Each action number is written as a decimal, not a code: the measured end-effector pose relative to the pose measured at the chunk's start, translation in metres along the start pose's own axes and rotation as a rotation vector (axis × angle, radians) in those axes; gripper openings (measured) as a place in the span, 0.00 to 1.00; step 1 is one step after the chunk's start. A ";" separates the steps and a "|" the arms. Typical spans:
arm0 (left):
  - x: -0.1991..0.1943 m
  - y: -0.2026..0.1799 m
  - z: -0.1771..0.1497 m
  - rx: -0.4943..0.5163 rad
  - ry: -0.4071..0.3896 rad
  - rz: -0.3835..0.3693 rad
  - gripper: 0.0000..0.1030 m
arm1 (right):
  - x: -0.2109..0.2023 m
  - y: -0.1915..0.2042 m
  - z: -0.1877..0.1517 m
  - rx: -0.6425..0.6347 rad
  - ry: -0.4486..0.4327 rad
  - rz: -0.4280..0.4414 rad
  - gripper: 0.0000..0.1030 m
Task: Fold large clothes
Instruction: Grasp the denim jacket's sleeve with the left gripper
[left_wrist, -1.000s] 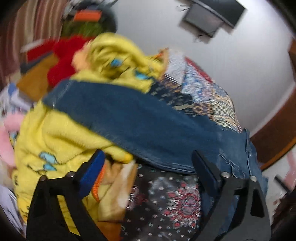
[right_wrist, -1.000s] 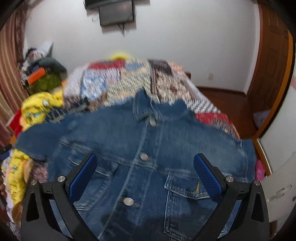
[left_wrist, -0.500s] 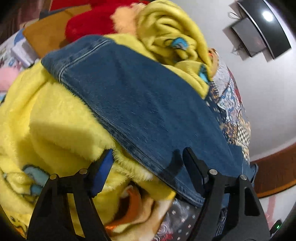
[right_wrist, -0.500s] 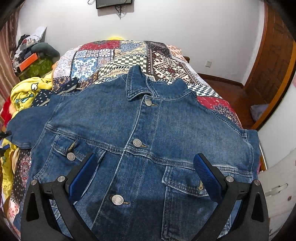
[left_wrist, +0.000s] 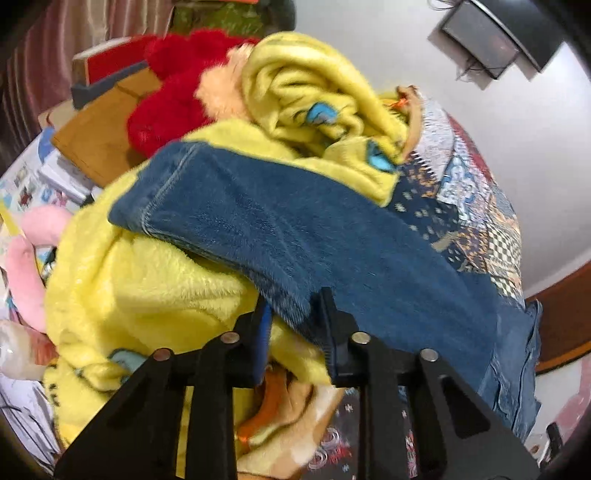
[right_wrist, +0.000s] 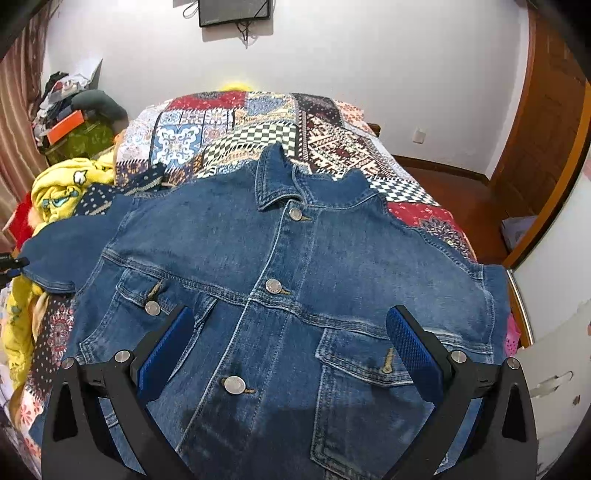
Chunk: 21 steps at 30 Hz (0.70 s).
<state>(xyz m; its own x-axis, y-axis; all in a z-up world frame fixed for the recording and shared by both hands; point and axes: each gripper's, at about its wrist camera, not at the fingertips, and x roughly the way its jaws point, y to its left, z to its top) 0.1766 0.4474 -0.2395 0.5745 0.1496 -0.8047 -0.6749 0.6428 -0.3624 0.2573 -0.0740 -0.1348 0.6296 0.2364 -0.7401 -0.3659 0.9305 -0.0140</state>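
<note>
A blue denim jacket (right_wrist: 280, 258) lies buttoned and face up on the patchwork bedspread (right_wrist: 229, 122). Its left sleeve (left_wrist: 295, 236) stretches out over a yellow fleece blanket (left_wrist: 140, 295) at the bed's side. My left gripper (left_wrist: 295, 325) sits at the sleeve's lower edge, its jaws closing, with the denim hem pinched between the pads. In the right wrist view my right gripper (right_wrist: 291, 343) hangs open above the jacket's lower front between the two chest pockets, holding nothing.
Red plush (left_wrist: 166, 107), a pink soft item (left_wrist: 29, 266) and boxes (left_wrist: 96, 140) are piled beside the yellow fleece. A clutter heap (right_wrist: 74, 122) stands at the far left wall. A wooden door (right_wrist: 543, 147) and a white panel (right_wrist: 554, 369) are on the right.
My left gripper moved in onto the sleeve's lower edge and its jaws went from wide to nearly together around the hem. The right gripper stayed open, and its view of the jacket barely shifted.
</note>
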 end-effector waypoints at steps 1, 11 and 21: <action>-0.006 -0.003 -0.001 0.018 -0.009 0.009 0.20 | -0.002 -0.001 -0.001 0.001 -0.004 0.001 1.00; -0.080 -0.086 0.009 0.197 -0.203 -0.001 0.12 | -0.012 -0.016 -0.006 0.022 -0.027 0.030 1.00; -0.146 -0.255 -0.006 0.450 -0.362 -0.250 0.09 | -0.031 -0.053 -0.008 0.083 -0.077 0.029 1.00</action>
<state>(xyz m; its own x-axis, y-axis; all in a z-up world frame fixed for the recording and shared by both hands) 0.2624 0.2572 -0.0320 0.8634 0.1479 -0.4823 -0.2839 0.9327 -0.2222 0.2515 -0.1327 -0.1167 0.6716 0.2811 -0.6855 -0.3283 0.9423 0.0648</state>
